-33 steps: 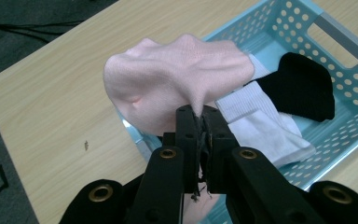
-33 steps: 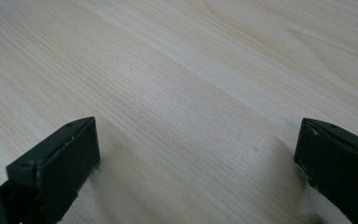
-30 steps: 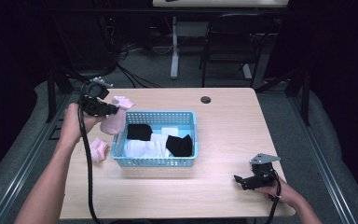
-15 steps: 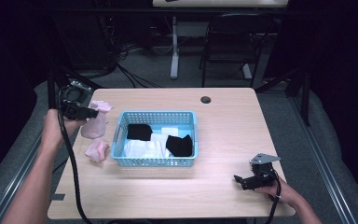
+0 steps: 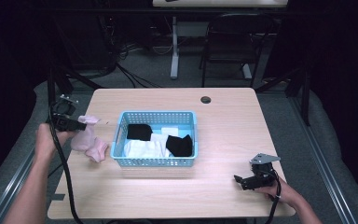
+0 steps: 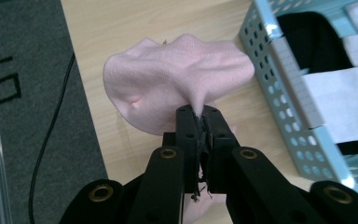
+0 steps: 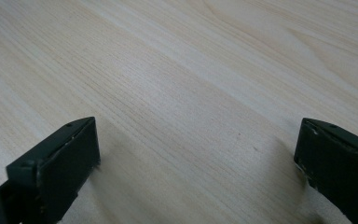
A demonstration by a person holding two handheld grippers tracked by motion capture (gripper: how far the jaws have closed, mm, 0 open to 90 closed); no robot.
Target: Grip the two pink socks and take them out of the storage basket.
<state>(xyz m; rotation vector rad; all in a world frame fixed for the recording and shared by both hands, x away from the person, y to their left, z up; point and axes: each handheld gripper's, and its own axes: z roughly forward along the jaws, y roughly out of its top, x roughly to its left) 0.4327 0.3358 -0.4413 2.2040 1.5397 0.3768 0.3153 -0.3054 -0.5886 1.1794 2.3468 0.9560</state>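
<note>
My left gripper (image 5: 81,124) is shut on a pale pink sock (image 5: 86,137), which hangs over the table's left edge, left of a blue basket (image 5: 154,162). A second pink sock (image 5: 99,150) lies on the table just below it. In the left gripper view the jaws (image 6: 203,113) pinch a fold of the pink sock (image 6: 168,86), with the basket wall (image 6: 279,79) to the right. Black socks (image 5: 139,131) and white socks (image 5: 142,148) lie in the basket. My right gripper (image 5: 238,178) rests open on the table at the front right; its view (image 7: 196,149) has bare wood between the jaws.
A black round grommet (image 5: 205,99) sits in the tabletop at the back. A chair (image 5: 228,42) and a table leg (image 5: 174,51) stand beyond the far edge. The left gripper's cable (image 5: 64,172) trails down over the table's left side above grey floor (image 6: 28,93).
My left gripper has carried the pink sock leftward and lower, away from the basket's left corner to the table's left edge. The right gripper has stayed put.
</note>
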